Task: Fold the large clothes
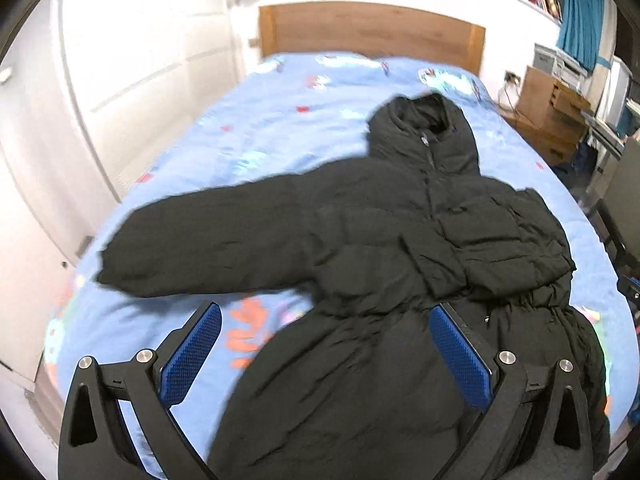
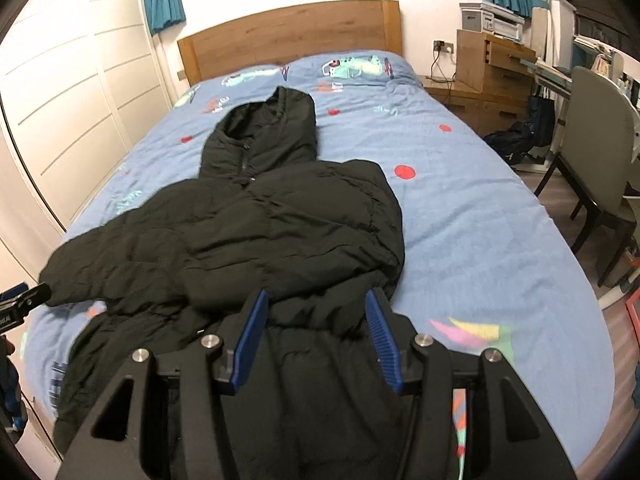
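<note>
In the left wrist view, a black quilted puffer coat [image 1: 380, 248] is seen laid flat on a bed covered by a light blue printed duvet [image 1: 256, 132]. The hood [image 1: 426, 132] is turned toward a plain wooden headboard [image 1: 372, 32]. One padded sleeve [image 1: 200, 244] is stretched out sideways over the duvet, while the other sleeve [image 1: 500, 240] is folded in across the chest in rumpled layers. A gathered, elasticated waist is noted below it. The left gripper [image 1: 326, 354] is held above the coat's lower part with its jaws spread wide; nothing is caught between the blue, finely ribbed pads [image 1: 192, 356]. White panelled wardrobe doors [image 1: 132, 68] are seen beside the bed. In the right wrist view, the same coat [image 2: 280, 232] is shown near the middle of the bed, its matte fabric creased and puffed in horizontal bands. The right gripper [image 2: 316, 340] is held over the waist area, its jaws parted and its pads free of cloth. A wooden bedside cabinet [image 2: 488, 76] and a grey chair [image 2: 592, 160] are recorded at the far side.
</note>
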`<state>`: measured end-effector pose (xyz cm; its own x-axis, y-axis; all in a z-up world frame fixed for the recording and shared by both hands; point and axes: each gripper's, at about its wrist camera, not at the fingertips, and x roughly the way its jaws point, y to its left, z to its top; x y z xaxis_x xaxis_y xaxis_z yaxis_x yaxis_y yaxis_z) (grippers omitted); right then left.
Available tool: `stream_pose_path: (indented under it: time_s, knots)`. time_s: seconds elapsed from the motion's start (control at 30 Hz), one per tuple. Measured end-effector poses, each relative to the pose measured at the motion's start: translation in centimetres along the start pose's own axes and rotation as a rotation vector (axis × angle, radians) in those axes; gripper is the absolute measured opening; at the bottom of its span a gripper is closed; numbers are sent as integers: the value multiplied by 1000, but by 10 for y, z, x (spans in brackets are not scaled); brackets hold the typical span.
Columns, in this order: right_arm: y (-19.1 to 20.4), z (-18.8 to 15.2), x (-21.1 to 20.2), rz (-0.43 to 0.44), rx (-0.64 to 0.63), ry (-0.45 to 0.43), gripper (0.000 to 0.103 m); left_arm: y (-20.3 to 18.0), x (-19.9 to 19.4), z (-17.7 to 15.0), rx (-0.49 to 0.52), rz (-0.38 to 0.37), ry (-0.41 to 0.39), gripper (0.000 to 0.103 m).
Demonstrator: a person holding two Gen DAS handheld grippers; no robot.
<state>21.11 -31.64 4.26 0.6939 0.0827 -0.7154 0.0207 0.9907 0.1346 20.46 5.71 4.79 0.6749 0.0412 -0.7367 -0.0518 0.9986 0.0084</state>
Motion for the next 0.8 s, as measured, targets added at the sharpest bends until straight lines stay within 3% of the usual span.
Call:
stream_pose_path:
  time_s: [0.23, 0.37, 0.57, 0.8]
  knots:
    - [37, -27, -45, 35, -18, -36, 50, 46, -63, -36, -61, 99, -124, 102]
    - [51, -41, -57, 62, -27, -43, 66, 67, -75, -53, -100, 101, -162, 102]
    - [65, -54, -62, 71, -33, -43, 70, 89, -69, -67, -151, 65, -169, 102]
    - [69, -58, -43, 30, -19, -19, 70, 106, -34, -65, -168, 33, -131, 102]
